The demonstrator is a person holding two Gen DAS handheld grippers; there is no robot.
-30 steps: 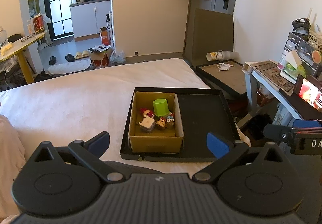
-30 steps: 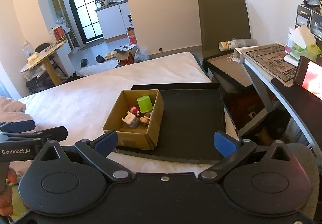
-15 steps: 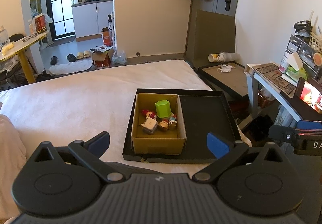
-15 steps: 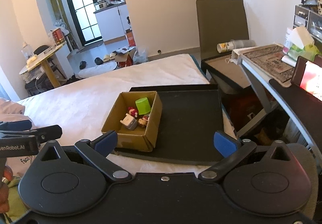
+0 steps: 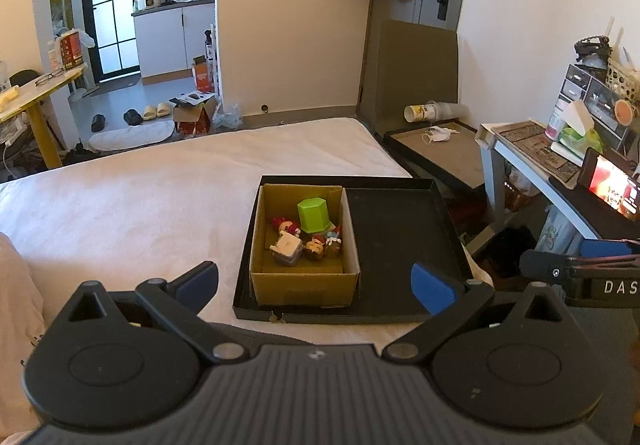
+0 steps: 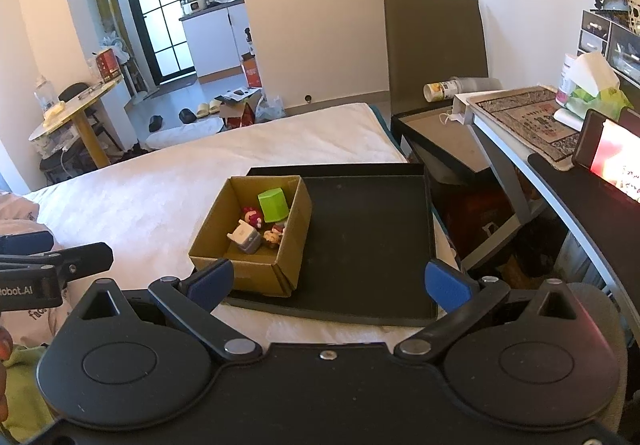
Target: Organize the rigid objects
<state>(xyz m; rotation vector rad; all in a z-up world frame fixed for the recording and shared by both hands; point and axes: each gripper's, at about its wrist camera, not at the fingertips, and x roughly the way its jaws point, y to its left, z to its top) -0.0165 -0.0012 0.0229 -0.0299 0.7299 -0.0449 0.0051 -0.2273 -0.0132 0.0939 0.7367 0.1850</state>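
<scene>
Cardboard box [image 5: 305, 245], open-topped, sits in the left half of a shallow black tray [image 5: 396, 241], its left wall against the tray's left rim. Inside the box: a green faceted block [image 5: 314, 214] toward the far right corner, upright; a white and grey cube-shaped item [image 5: 287, 249] nearer the front; a red-haired figurine [image 5: 285, 224] just beside the block on its left; two more small figurines [image 5: 323, 247] at the right wall, touching each other. Exact detail of the figurines is too small to tell. Right half of the tray is bare black floor.

Tray rests on a bed [image 5: 160, 197] with a white cover, near the bed's right edge and toward its near end. Right wrist view shows the same layout: box [image 6: 252, 233] at the tray's [image 6: 368, 237] left side, green block [image 6: 274, 205] at the box's far end.

Left gripper [image 5: 316, 285]: blue-padded fingers spread wide, holding nothing, hovering above the bed short of the tray's near rim. Right gripper [image 6: 330, 283]: fingers likewise spread wide, holding nothing, near the tray's near rim; its left finger overlaps the box's near corner in view, contact cannot be told.

Beyond the bed's right edge: a grey desk [image 5: 532, 161] with a tissue pack [image 5: 576, 129].
</scene>
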